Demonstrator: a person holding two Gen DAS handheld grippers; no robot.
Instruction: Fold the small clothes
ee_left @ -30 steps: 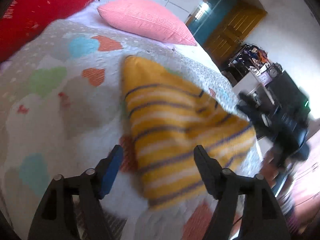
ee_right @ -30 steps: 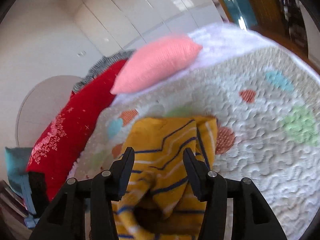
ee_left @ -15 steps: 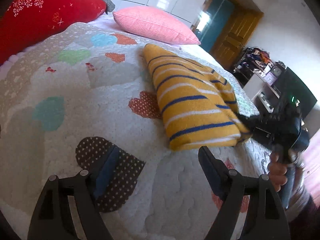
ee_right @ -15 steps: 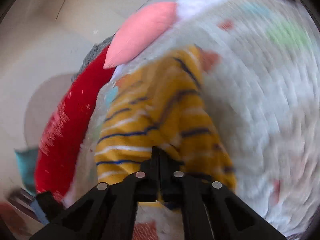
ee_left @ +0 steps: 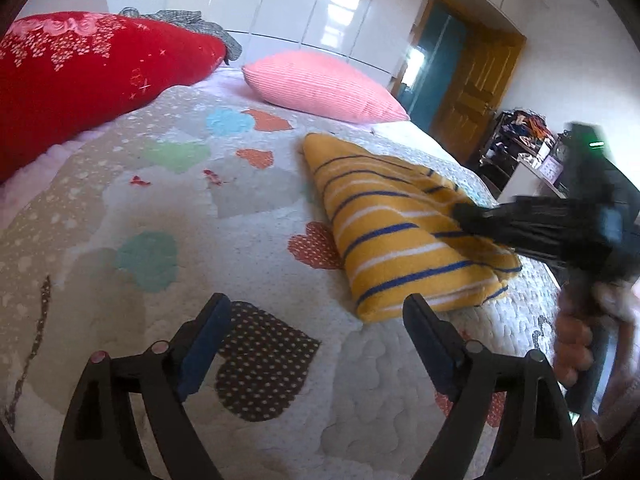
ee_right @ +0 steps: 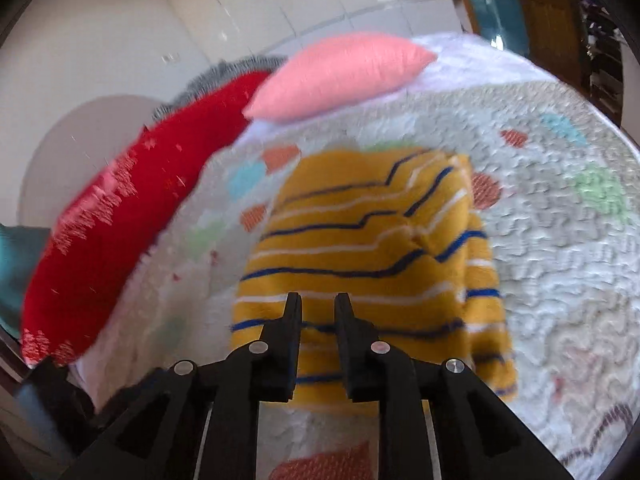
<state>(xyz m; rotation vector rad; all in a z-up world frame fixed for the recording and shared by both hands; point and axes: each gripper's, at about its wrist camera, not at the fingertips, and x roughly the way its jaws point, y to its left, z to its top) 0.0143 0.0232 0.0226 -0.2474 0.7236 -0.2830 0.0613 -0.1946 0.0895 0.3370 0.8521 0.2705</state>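
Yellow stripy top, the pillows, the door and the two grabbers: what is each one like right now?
Yellow stripy top: folded, lying on the quilt.
Left gripper: jaws opening wide, nothing between them.
Right gripper: over the top's near edge, jaws opening.
Pink pillow: lying flat.
Red pillow: lying beside it.
Wooden door: cannot tell if shut.

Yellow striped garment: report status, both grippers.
Left gripper opening, nothing between fingers. Right gripper opening, narrow gap, over yellow striped garment. Garment folded on quilt. Nothing in the way.
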